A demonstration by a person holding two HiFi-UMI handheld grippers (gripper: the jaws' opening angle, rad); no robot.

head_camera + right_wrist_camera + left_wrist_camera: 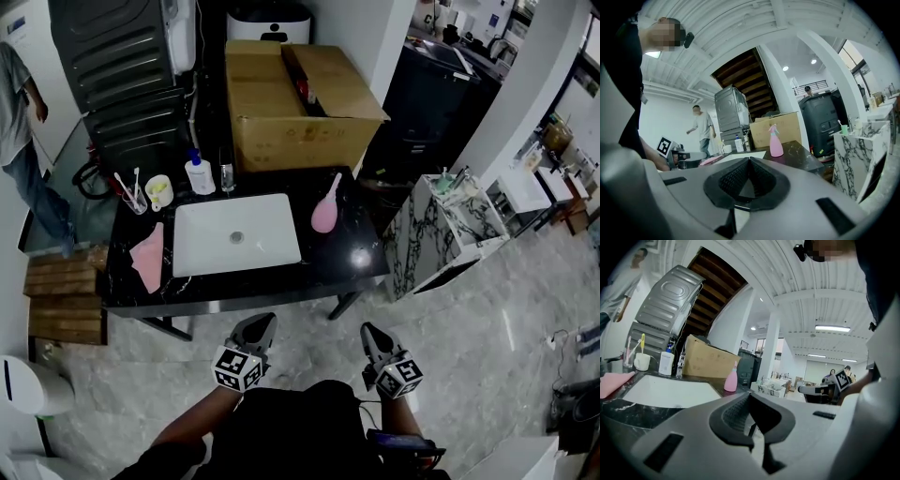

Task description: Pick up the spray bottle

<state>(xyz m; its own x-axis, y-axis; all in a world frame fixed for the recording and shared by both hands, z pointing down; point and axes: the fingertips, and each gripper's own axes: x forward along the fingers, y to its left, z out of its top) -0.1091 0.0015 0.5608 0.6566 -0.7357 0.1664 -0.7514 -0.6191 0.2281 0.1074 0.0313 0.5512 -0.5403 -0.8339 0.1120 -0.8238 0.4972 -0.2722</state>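
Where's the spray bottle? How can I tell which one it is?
Find the black counter with the white sink. Right of the sink, in front of the box, stands the spray bottle. It's the only pink bottle; the other pink thing is a flat cloth.

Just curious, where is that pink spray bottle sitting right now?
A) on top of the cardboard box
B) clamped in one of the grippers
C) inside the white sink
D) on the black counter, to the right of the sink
D: the pink spray bottle stands on the black counter, just right of the white sink and in front of the cardboard box.
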